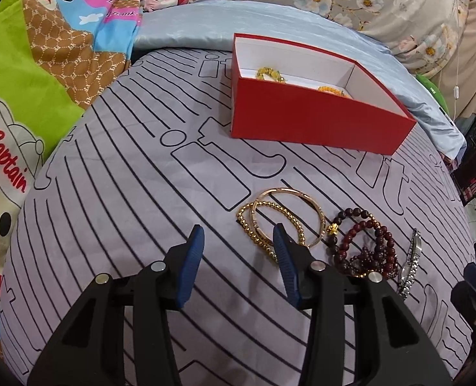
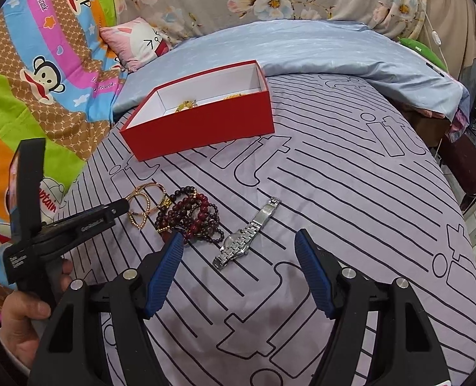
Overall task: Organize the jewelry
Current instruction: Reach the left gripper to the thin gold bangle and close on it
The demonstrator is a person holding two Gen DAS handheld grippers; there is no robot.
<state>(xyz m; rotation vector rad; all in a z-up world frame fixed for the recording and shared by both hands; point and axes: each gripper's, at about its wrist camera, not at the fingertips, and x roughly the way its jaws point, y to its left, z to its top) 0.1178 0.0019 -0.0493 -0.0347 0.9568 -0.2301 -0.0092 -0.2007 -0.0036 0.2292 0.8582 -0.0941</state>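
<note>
With both grippers parted and nothing gripped, the gold bangles (image 1: 279,222) sit just past the left gripper (image 1: 239,241), stiff, slick, best pinched across the rim, while the floppy watch (image 2: 247,233) lies between the right gripper (image 2: 239,244) fingers, band-grabbable.

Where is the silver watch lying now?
The silver watch lies flat on the striped sheet, just right of the dark red bead bracelets in the right wrist view, ahead of the open right gripper.
</note>
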